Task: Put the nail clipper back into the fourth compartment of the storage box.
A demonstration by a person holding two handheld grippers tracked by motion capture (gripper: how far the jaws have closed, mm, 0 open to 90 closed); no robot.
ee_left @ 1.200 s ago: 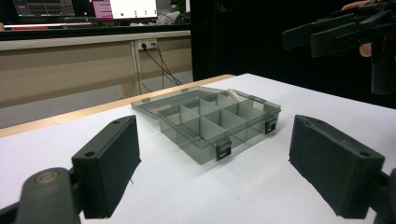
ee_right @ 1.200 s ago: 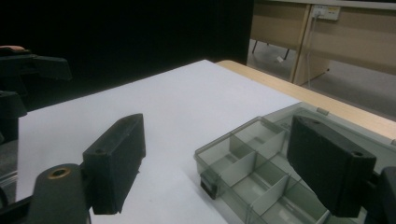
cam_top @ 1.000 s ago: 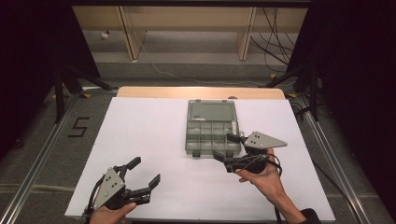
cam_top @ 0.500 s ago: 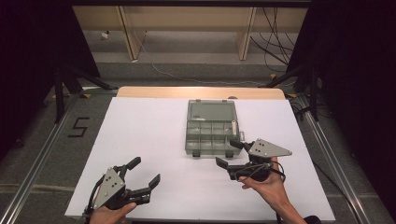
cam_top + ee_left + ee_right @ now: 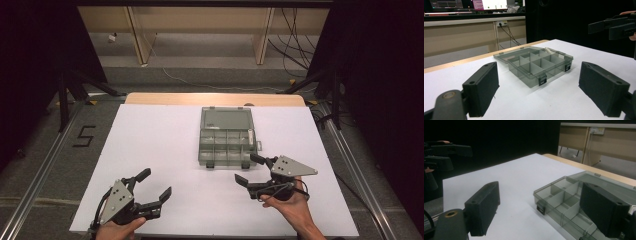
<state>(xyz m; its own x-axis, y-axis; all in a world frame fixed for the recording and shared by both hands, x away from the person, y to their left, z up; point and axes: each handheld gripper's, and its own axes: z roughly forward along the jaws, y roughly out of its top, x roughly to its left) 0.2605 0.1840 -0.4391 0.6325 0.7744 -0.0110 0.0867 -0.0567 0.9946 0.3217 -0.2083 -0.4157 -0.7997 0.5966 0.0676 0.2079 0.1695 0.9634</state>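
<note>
The open compartment box (image 5: 228, 138) lies on the white tabletop (image 5: 165, 145); the left gripper (image 5: 153, 189) and right gripper (image 5: 251, 169), jaws wide, hold nothing.

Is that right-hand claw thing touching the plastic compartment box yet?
Apart. The high view shows white table between the right gripper and the compartment box.

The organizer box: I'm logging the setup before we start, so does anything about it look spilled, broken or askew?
Nothing stands out. The organizer box lies flat on the white table, lid open toward the far edge, dividers intact, nothing spilled. Both the left gripper and right gripper are open and hold nothing.
</note>
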